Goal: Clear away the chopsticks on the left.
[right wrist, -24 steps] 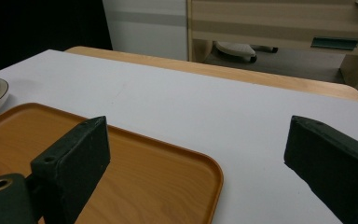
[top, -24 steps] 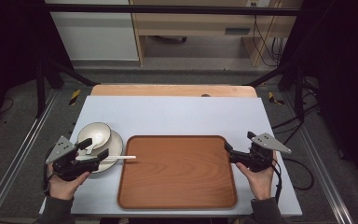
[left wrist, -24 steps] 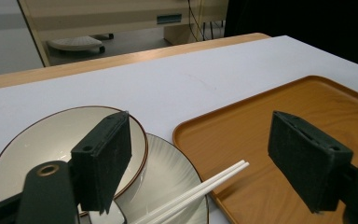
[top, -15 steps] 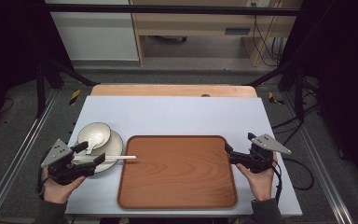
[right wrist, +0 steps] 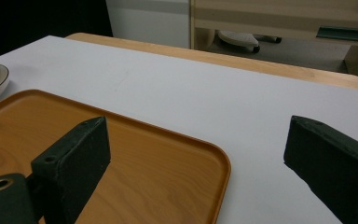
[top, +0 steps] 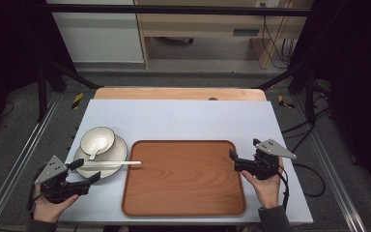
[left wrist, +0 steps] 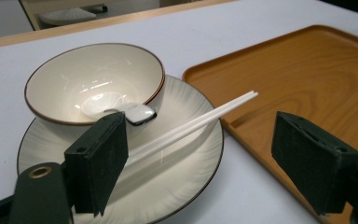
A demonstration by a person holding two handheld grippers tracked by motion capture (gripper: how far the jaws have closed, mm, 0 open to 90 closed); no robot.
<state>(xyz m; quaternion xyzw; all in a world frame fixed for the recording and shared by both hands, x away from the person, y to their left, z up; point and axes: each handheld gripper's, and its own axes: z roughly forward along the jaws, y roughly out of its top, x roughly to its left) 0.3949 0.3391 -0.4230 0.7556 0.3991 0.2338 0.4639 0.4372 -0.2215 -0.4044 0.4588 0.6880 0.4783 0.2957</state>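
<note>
Chopsticks (top: 111, 164) are what you were closest to on the left, and you've backed off them. Less than a second ago your left gripper (top: 84, 171) sat right up against the plate (top: 89, 170), near the bowl (top: 97, 140); now that hand has slid down and outward toward the near corner of the counter (top: 183, 118). Its jaws are spread wide with nothing between them. In the left gripper view the chopsticks (left wrist: 191, 125) lie across the plate (left wrist: 186, 177) with their tips poking out over the tray's (left wrist: 307, 79) rim, and the bowl (left wrist: 93, 84) sits on the plate with a spoon (left wrist: 133, 112) in it.

My read: that's a reset, not a grab. Nothing's been lifted, so the pickup isn't started and you'd need to come back in lined up along the sticks.

Tray (top: 183, 176) in the middle is bare.

Over on the right, your right gripper (top: 234, 161) hasn't budged. It's parked at the tray's right edge, jaws released, straddling the tray corner (right wrist: 205, 158) without clamping it.
</note>
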